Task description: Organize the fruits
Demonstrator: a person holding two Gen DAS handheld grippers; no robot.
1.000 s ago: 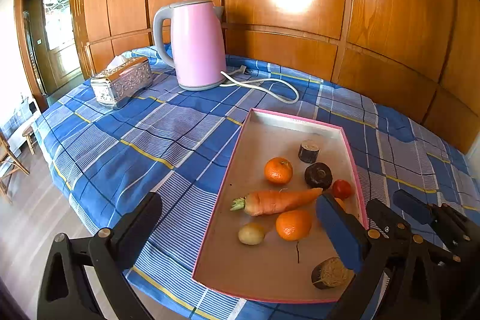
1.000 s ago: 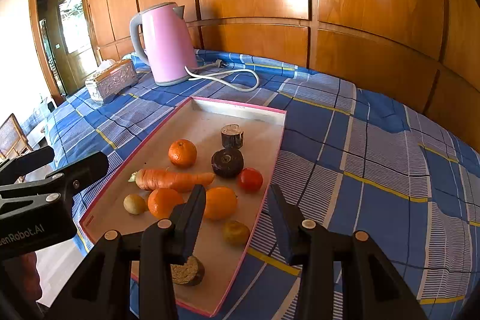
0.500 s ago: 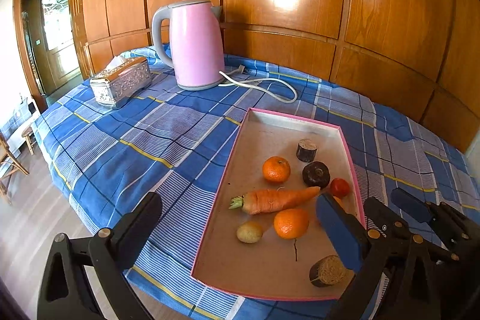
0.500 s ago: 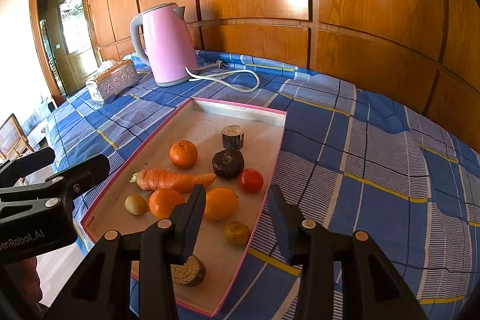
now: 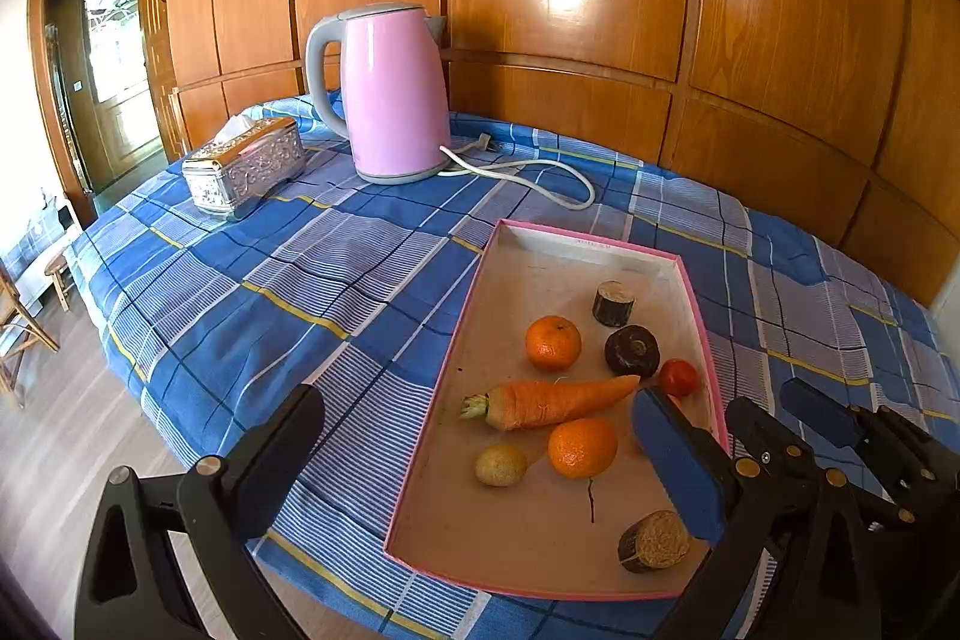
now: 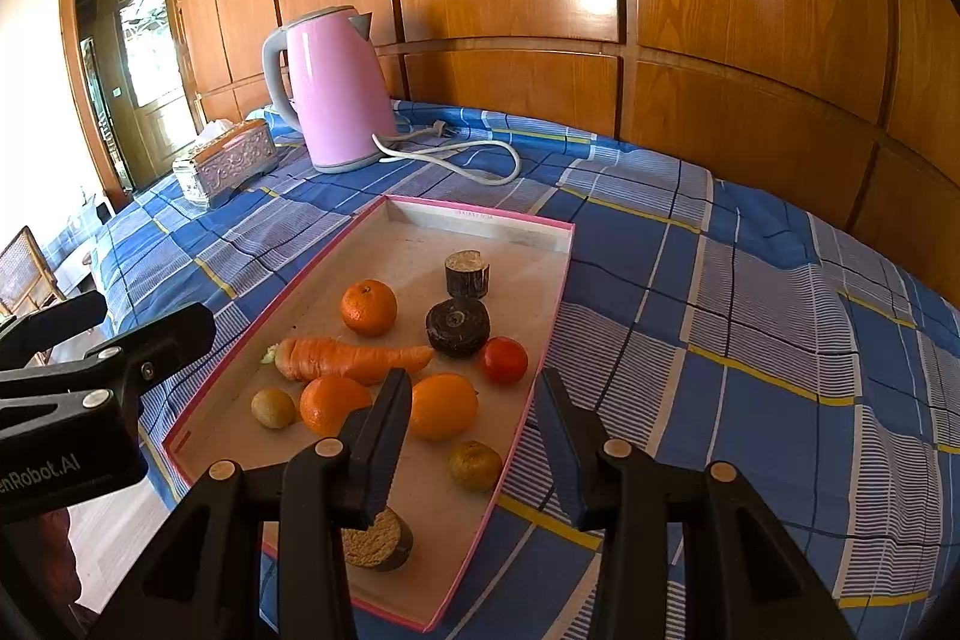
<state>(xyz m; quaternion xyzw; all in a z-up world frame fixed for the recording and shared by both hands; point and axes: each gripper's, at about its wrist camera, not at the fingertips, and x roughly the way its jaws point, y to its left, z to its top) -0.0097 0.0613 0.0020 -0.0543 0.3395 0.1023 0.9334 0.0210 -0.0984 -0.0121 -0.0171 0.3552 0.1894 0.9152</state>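
Note:
A pink-rimmed tray (image 5: 474, 292) (image 6: 558, 280) lies on the blue checked cloth. In it lie a carrot (image 5: 552, 400) (image 6: 354, 358), oranges (image 5: 553, 342) (image 5: 582, 447) (image 6: 369, 307) (image 6: 443, 406), a red tomato (image 5: 678, 377) (image 6: 503, 359), small yellowish fruits (image 5: 500, 465) (image 6: 476, 465), and dark cut stem pieces (image 5: 631, 351) (image 6: 458, 325). My left gripper (image 5: 474, 448) is open and empty over the tray's near left edge. My right gripper (image 6: 474, 418) is open and empty over the tray's near right corner.
A pink kettle (image 5: 393, 94) (image 6: 333, 91) with a white cord (image 5: 528, 175) stands behind the tray. A silver tissue box (image 5: 246, 166) (image 6: 225, 163) sits at the far left. Wooden wall panels stand behind. The table's edge and the floor (image 5: 54, 400) are at the left.
Both views have shifted slightly; the tray sits a little lower and nearer. Both grippers stay open and empty.

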